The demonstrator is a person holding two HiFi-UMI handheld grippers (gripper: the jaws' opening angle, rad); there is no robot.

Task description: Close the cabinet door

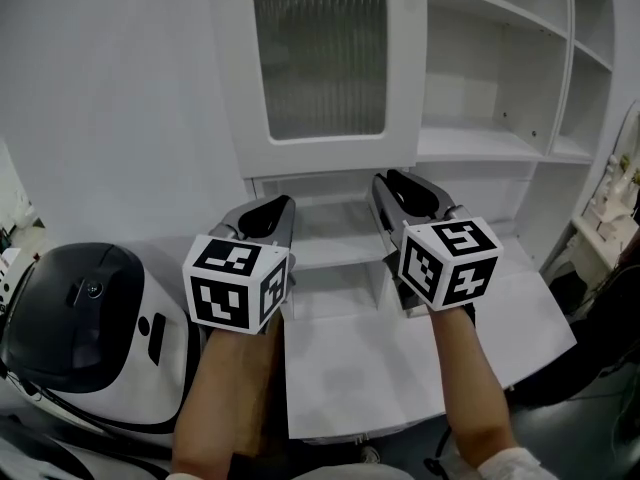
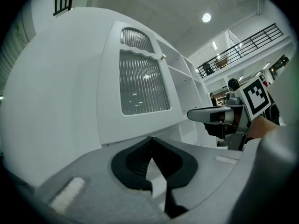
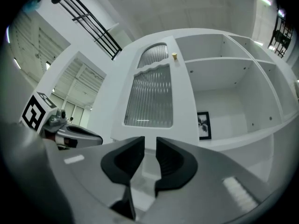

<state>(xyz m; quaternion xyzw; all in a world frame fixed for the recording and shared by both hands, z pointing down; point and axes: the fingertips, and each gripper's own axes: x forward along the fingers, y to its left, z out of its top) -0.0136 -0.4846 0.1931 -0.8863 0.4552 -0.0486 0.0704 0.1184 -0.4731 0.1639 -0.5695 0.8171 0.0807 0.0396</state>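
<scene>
The white cabinet door (image 1: 320, 68) with a ribbed glass pane stands swung open, leaving the shelves (image 1: 500, 78) to its right uncovered. It also fills the left gripper view as the door (image 2: 142, 80) and the right gripper view as the door (image 3: 152, 97), with a small knob (image 3: 174, 56) at its edge. My left gripper (image 1: 283, 204) points level at the cabinet just below the door, its jaws (image 2: 151, 141) touching at the tips with nothing in them. My right gripper (image 1: 398, 180) is beside it under the door's lower right corner, with a narrow empty gap (image 3: 150, 141) between its jaws. Neither touches the door.
A white folded-down panel (image 1: 400, 358) lies flat in front of the lower shelves. A white machine with a black top (image 1: 80, 338) stands at the left. A small framed picture (image 3: 203, 125) leans at the back of a shelf. White furniture (image 1: 605, 238) is at the right edge.
</scene>
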